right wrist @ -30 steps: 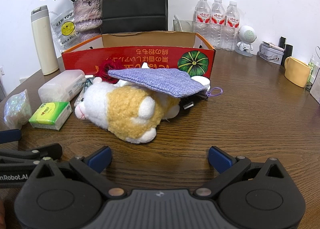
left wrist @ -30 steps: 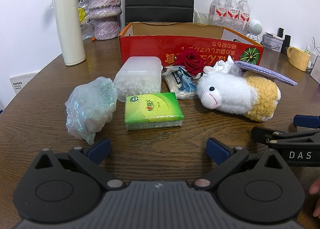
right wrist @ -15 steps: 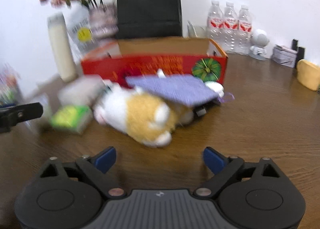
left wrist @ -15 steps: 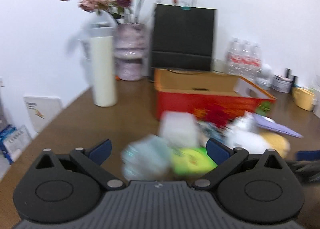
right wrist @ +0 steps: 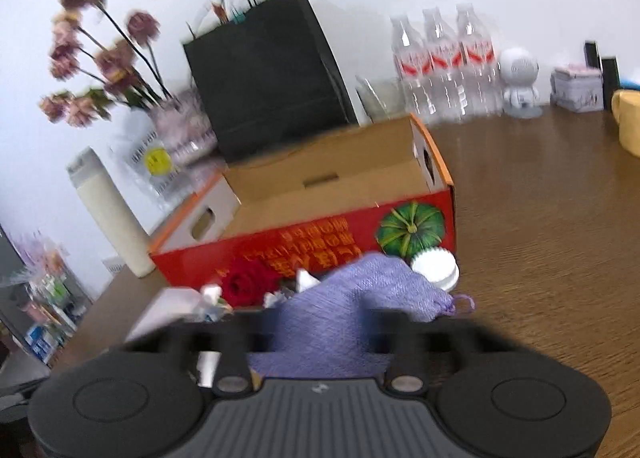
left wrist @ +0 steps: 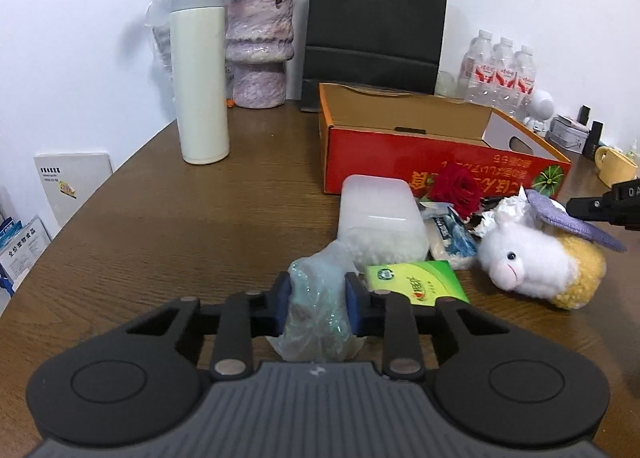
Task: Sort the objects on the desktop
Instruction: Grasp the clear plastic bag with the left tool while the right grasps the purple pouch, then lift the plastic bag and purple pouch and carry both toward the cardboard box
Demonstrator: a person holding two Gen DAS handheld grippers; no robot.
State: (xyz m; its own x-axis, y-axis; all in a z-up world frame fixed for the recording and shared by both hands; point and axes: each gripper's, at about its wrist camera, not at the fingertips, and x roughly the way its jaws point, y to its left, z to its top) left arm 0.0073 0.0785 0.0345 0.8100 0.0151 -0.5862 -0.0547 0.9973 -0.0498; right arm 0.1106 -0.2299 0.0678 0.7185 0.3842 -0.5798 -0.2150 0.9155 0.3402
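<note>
On the wooden desk (left wrist: 160,225), our left gripper (left wrist: 316,308) clamps a crinkled plastic bag (left wrist: 316,310) beside a green tissue pack (left wrist: 416,284); our right gripper (right wrist: 320,332) pinches a purple pouch (right wrist: 360,298) before the red box (right wrist: 320,242), its upside-down print unreadable.

Table (left wrist: 160,225): dark wood grain, low sheen. Crumpled bag (left wrist: 318,310): thin clear plastic, iridescent glitter, wrinkled. Tissue pack (left wrist: 416,284): glossy green film. Storage box (left wrist: 380,221): frosted translucent plastic, smooth. Plush sheep (left wrist: 532,260): white fluffy pile, yellow curly fleece. Purple pouch (right wrist: 360,298): coarse woven cloth, matt. Carton (left wrist: 420,145): raw brown cardboard inside, glossy red print outside. Flask (left wrist: 200,69): smooth cream finish. Paper bag (left wrist: 376,21): matt black. Vase (left wrist: 260,45): rough mottled texture.
</note>
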